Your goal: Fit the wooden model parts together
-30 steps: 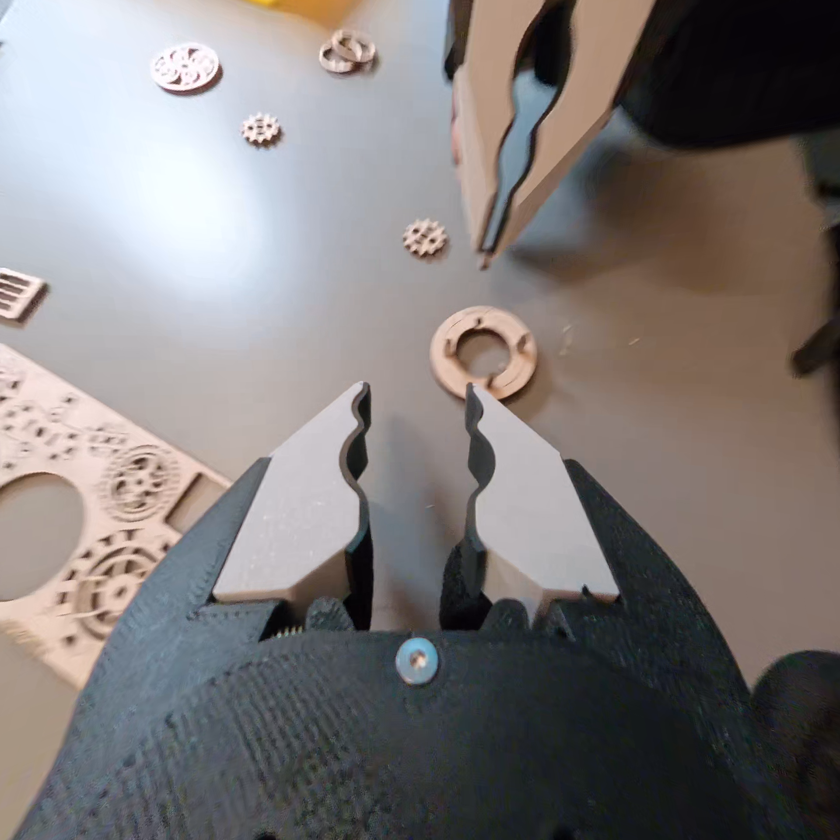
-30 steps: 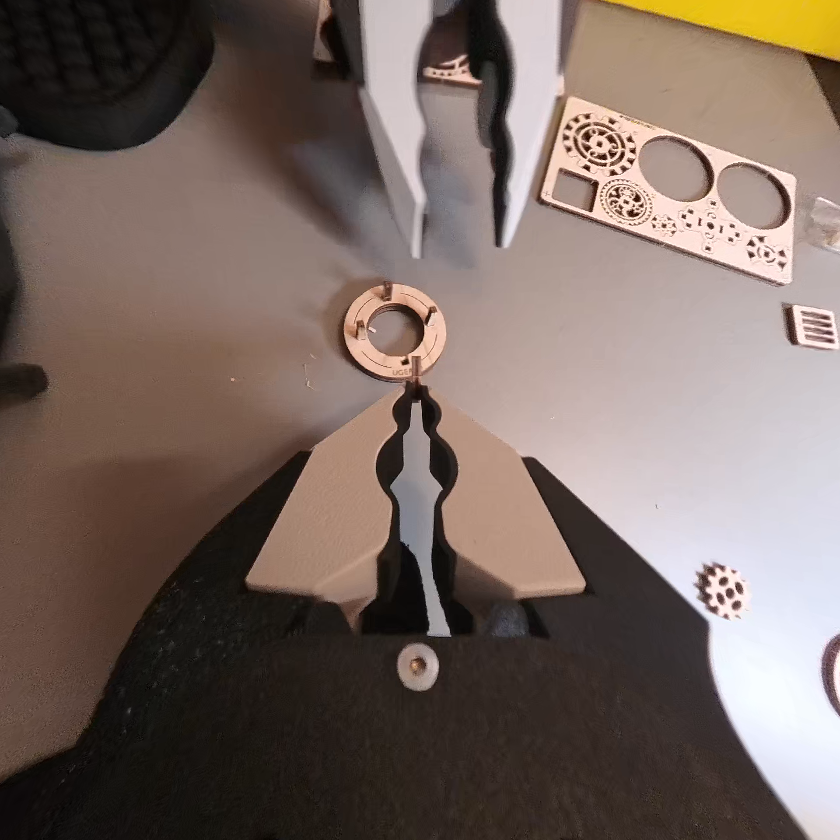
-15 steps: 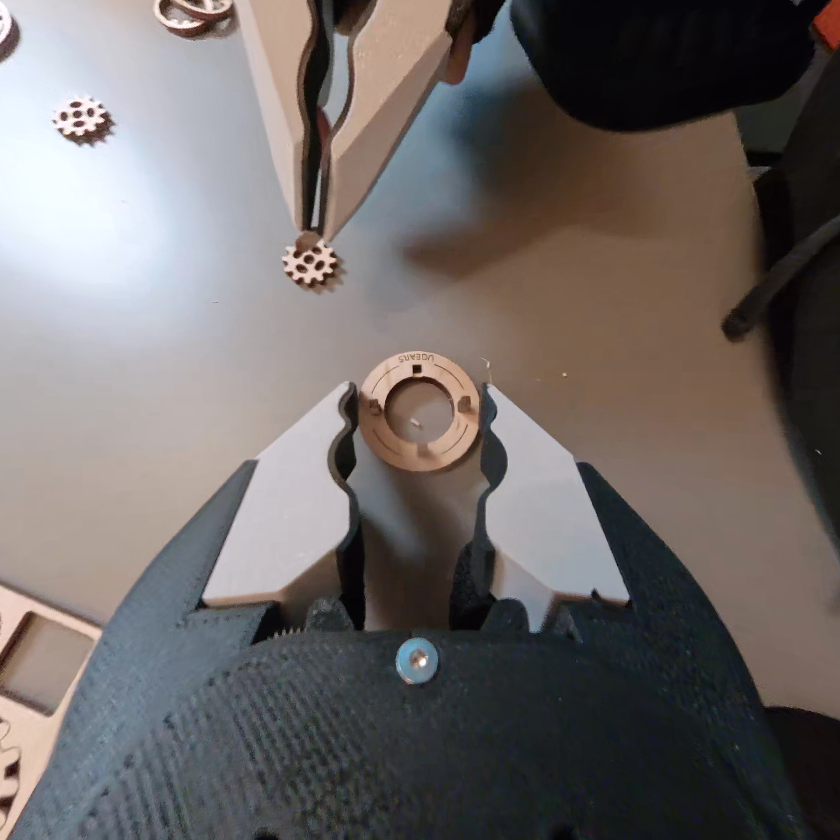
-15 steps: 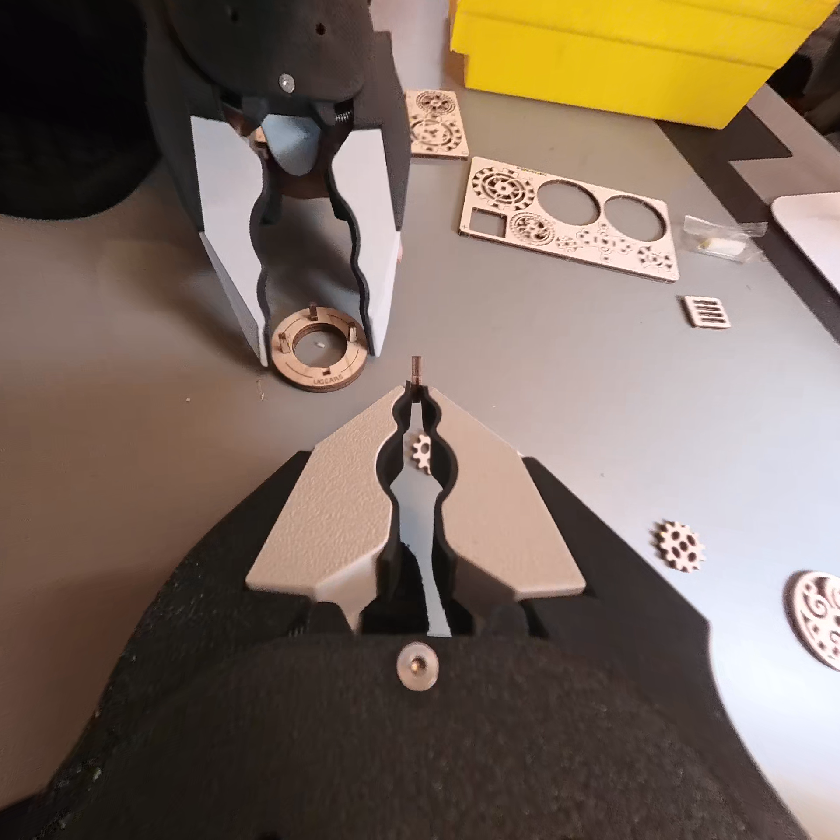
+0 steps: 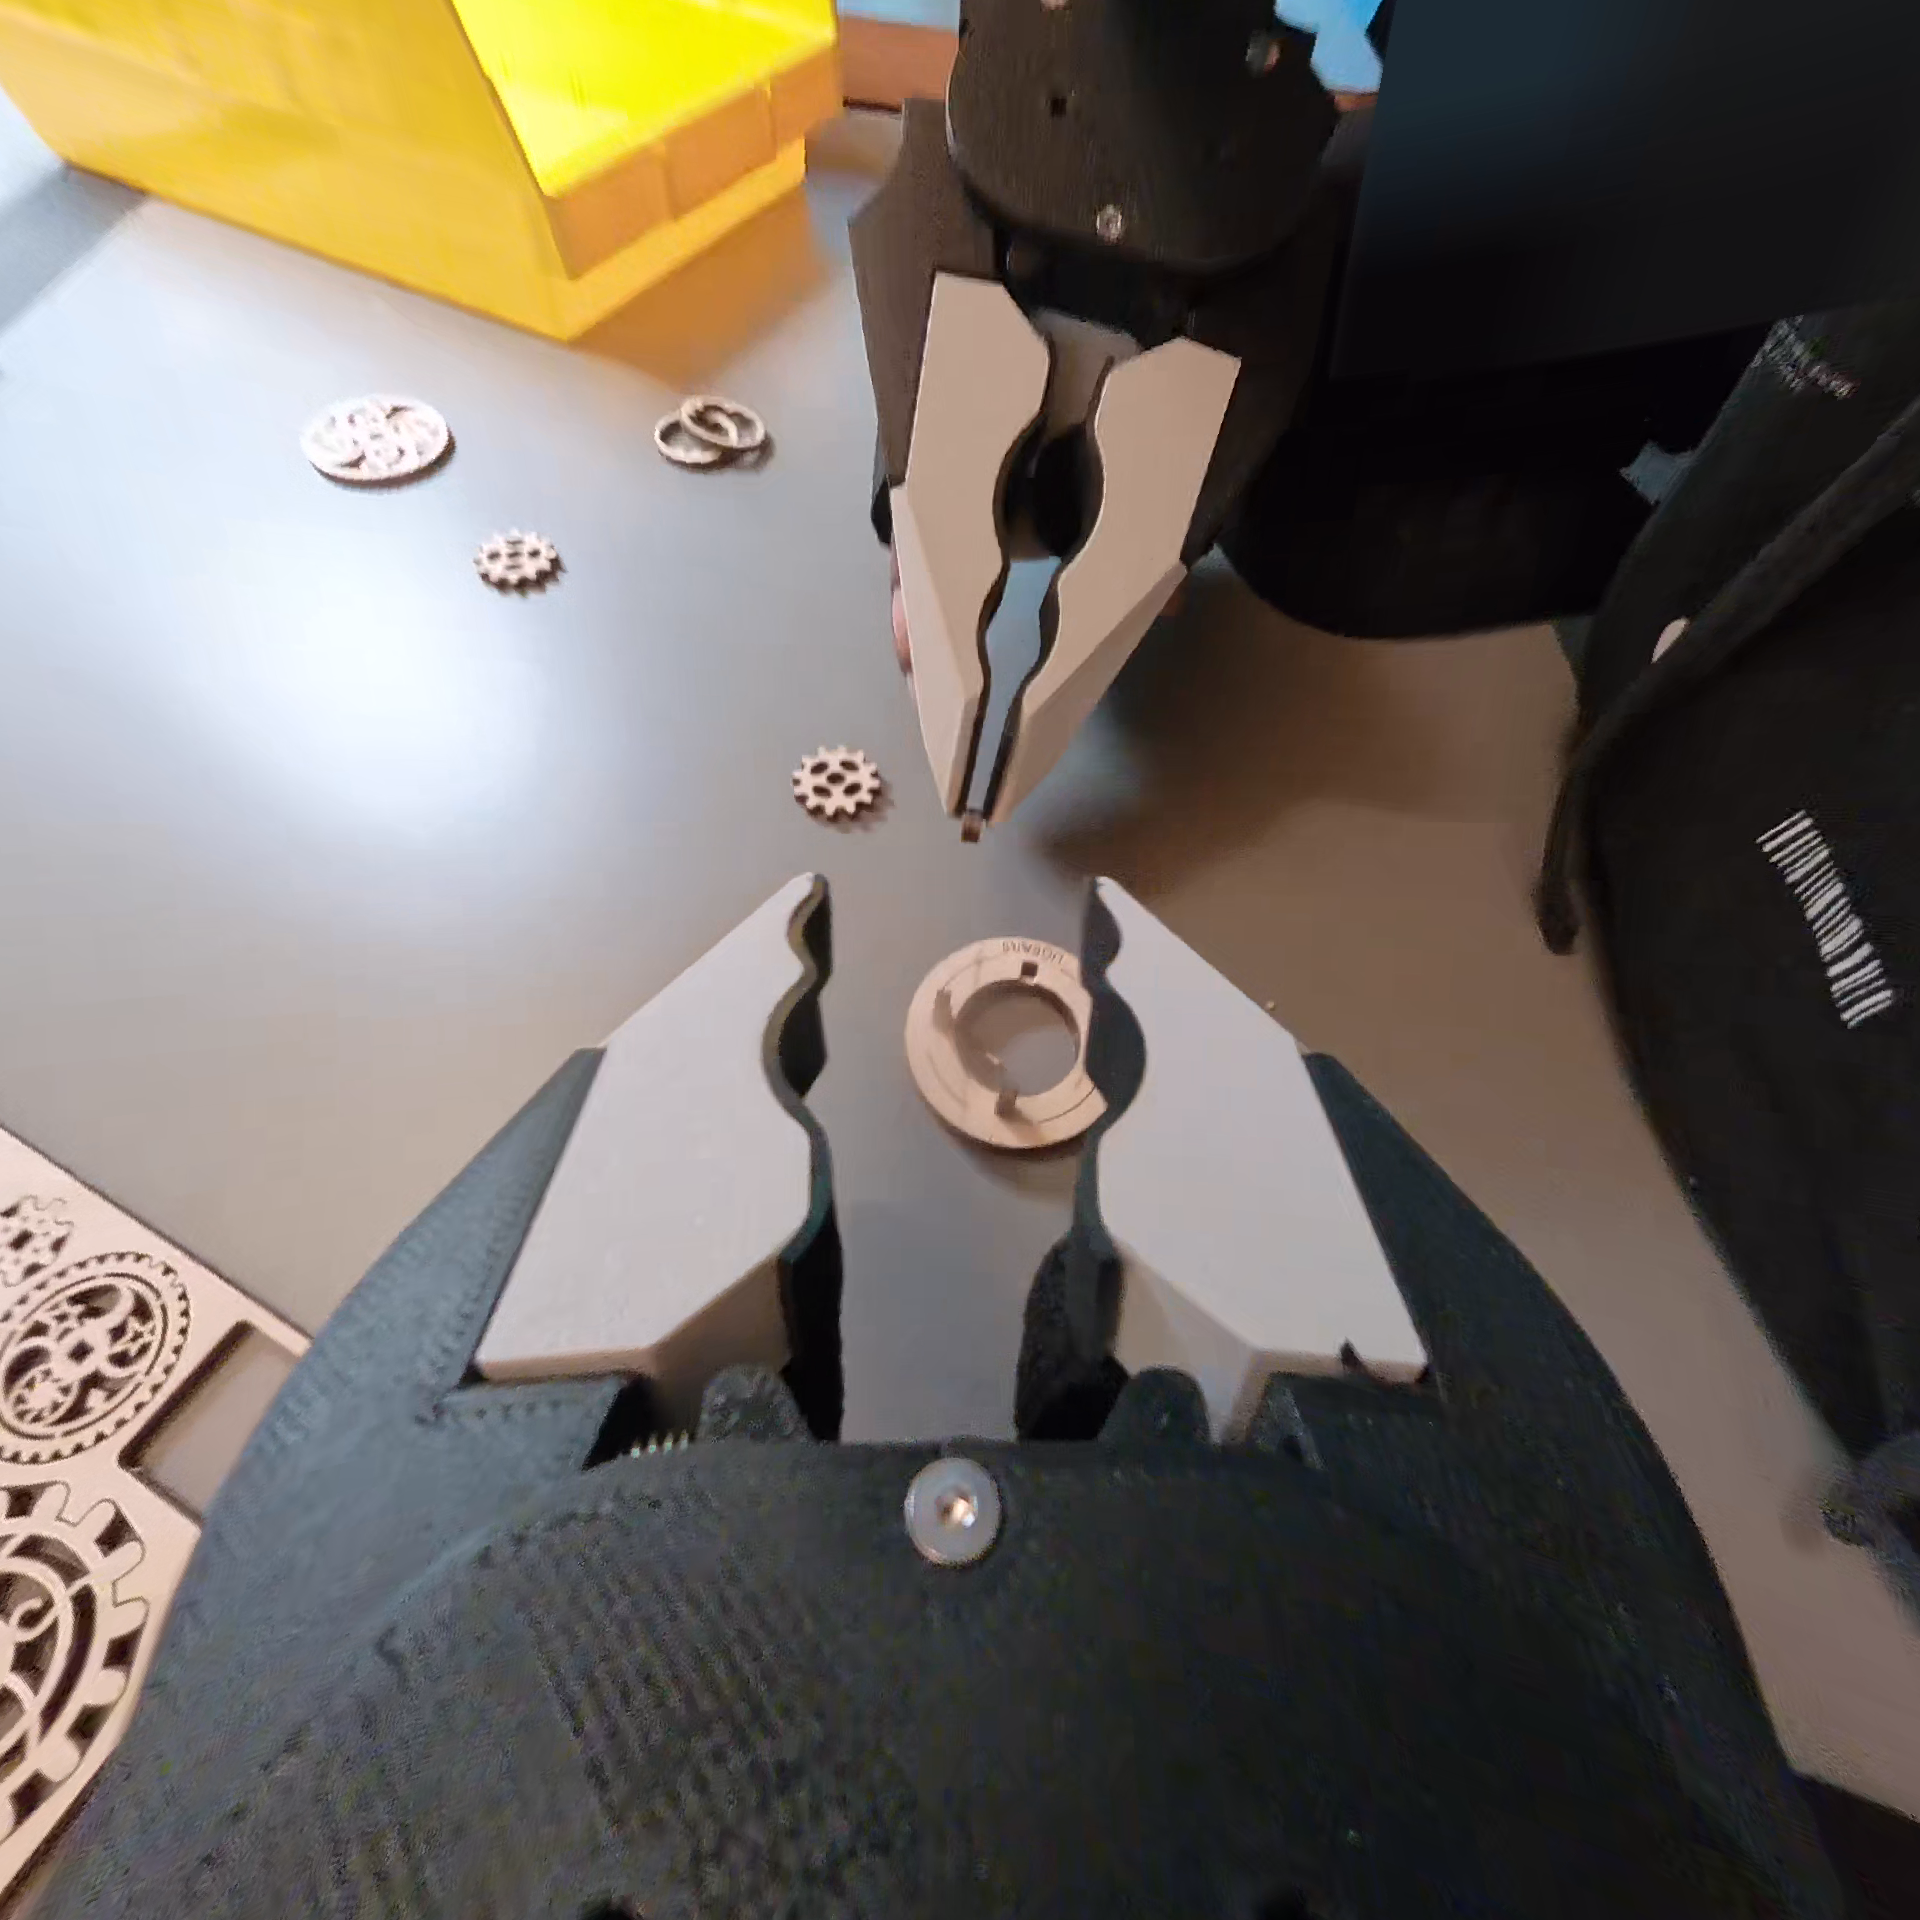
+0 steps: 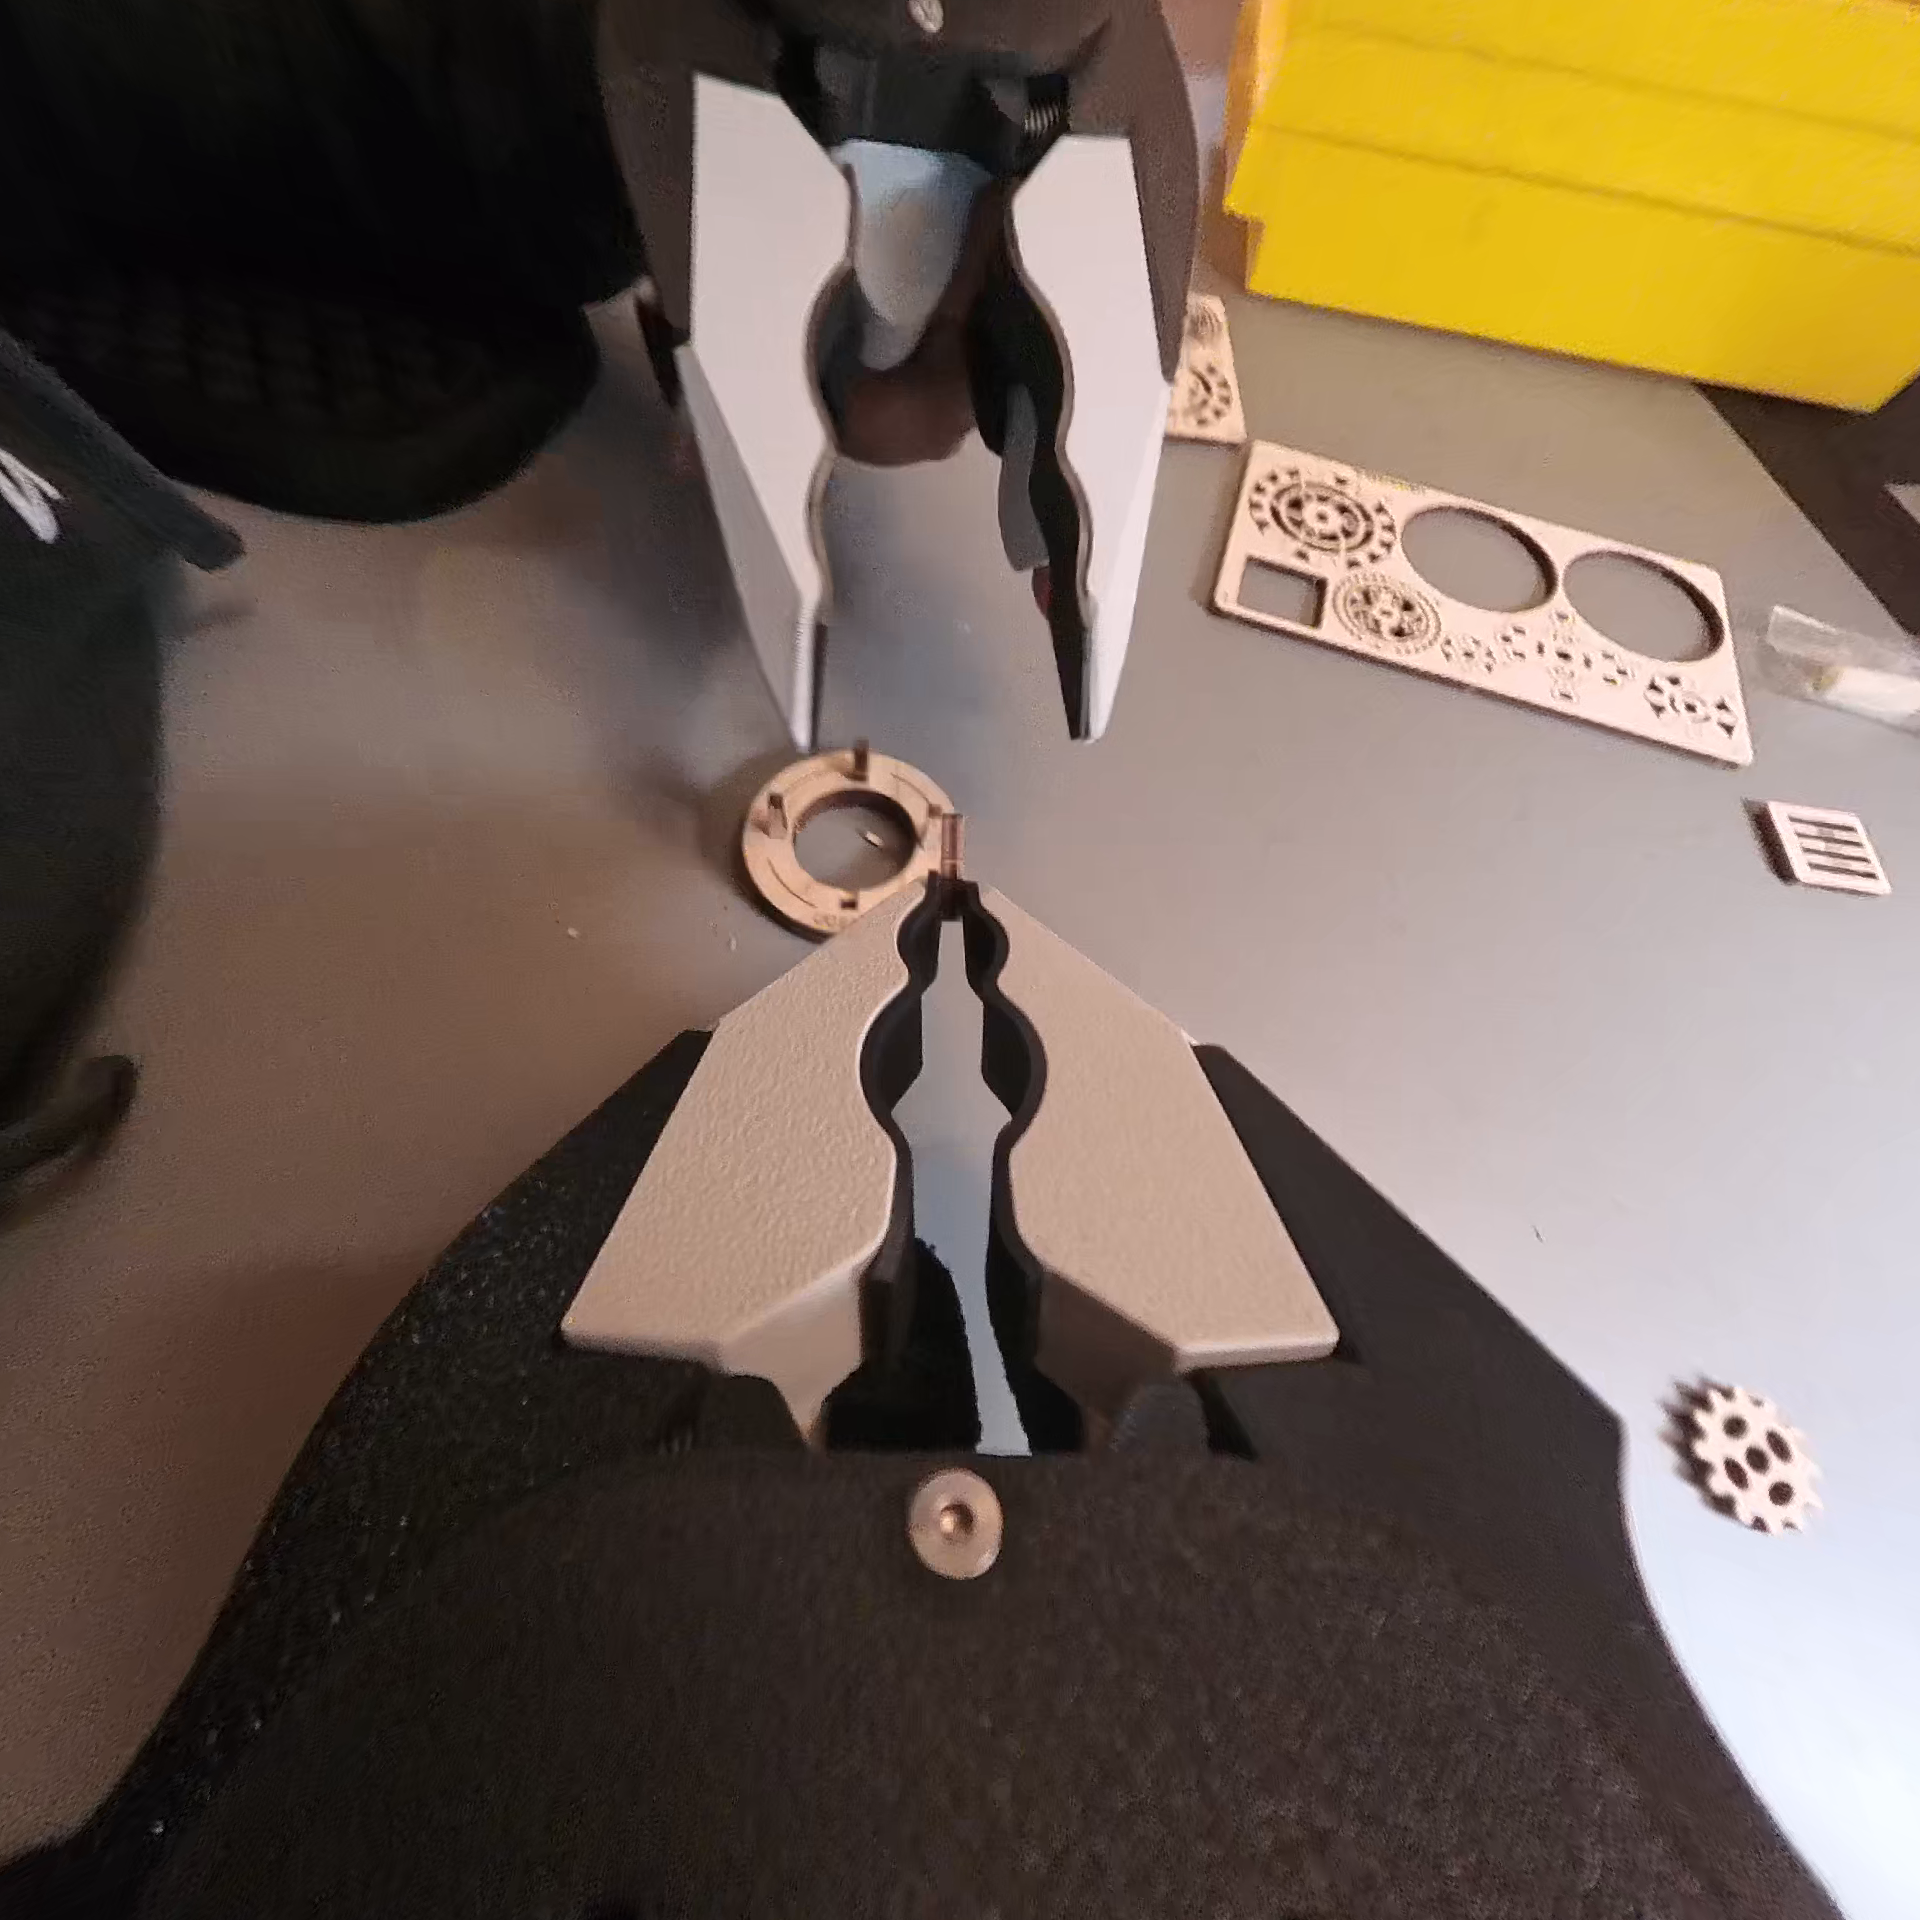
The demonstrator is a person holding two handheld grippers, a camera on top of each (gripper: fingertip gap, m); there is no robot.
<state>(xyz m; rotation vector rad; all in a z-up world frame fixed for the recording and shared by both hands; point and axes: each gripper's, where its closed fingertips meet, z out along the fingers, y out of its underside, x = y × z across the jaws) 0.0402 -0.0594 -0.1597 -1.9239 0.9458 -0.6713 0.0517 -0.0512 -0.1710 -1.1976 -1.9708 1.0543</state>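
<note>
A flat wooden ring point(image 6: 831, 902) lies on the grey table with small pegs standing up from it. My right gripper point(image 6: 951, 896) is shut on a short wooden peg point(image 6: 952, 840), whose tip is at the ring's right rim. In the left wrist view the ring point(image 5: 971, 1117) shows between my fingers, nearer the right one. My left gripper point(image 5: 958, 888) is open and empty, hovering over it. The right gripper point(image 5: 971, 816) points down just beyond the ring with the peg point(image 5: 971, 829). In the right wrist view the left gripper point(image 6: 945, 732) hangs open just behind the ring.
Loose small gears point(image 5: 836, 787) point(image 5: 520, 561) point(image 6: 1745, 1470), a large gear disc point(image 5: 376, 442) and two rings point(image 5: 712, 431) lie about. Cut-out wooden sheets point(image 6: 1475, 592) point(image 5: 62, 1403), a slotted piece point(image 6: 1823, 847) and a yellow bin point(image 6: 1558, 156) stand farther off. Dark clothing point(image 5: 1766, 831) borders one side. The tips of both grippers are at nearly the same place. Both grippers' tips are roughly 25 cm from the slotted piece point(image 6: 1823, 847).
My right gripper has carried the peg from beside the small gear to the ring's rim. My left gripper, which straddled the ring, now hangs open over and just behind it.
</note>
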